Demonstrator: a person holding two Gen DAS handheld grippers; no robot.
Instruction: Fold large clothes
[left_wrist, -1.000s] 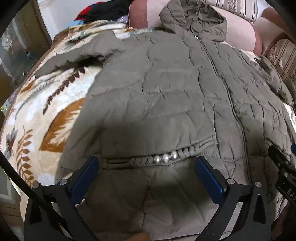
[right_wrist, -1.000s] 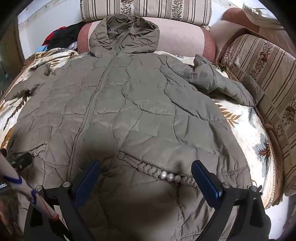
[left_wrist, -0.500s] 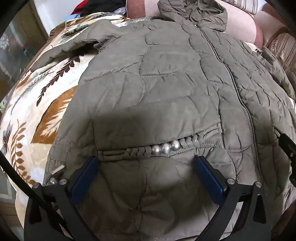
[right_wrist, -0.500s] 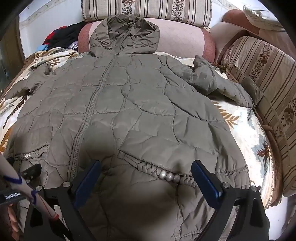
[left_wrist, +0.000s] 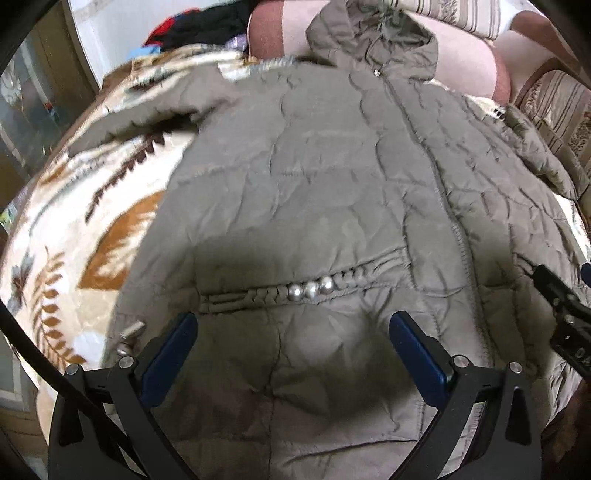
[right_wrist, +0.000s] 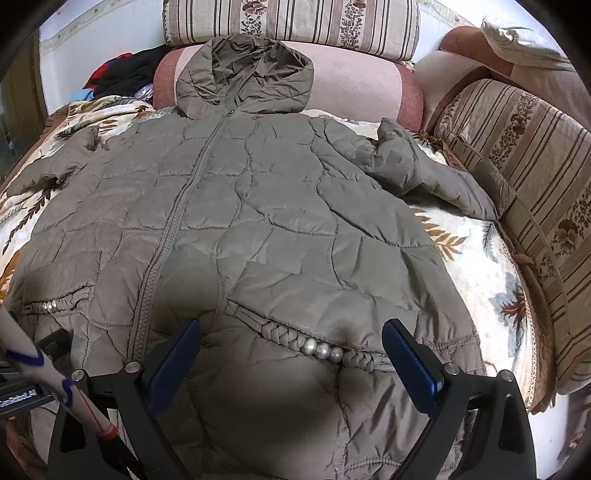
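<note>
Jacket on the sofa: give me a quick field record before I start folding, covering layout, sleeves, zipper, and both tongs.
garment: olive quilted hooded jacket, front side up
surface: leaf-print blanket over the sofa
hood: lying against the pink cushion
zipper: zipper closed as far as visible
right sleeve: right sleeve bent, lying out toward the striped armrest
left sleeve: left sleeve spread out on the blanket
pockets: braided trim with three pearl beads on each
left tongs: left tongs open, above the hem, gripping nothing
right tongs: right tongs open, above the hem, gripping nothing
fold state: not started
</note>
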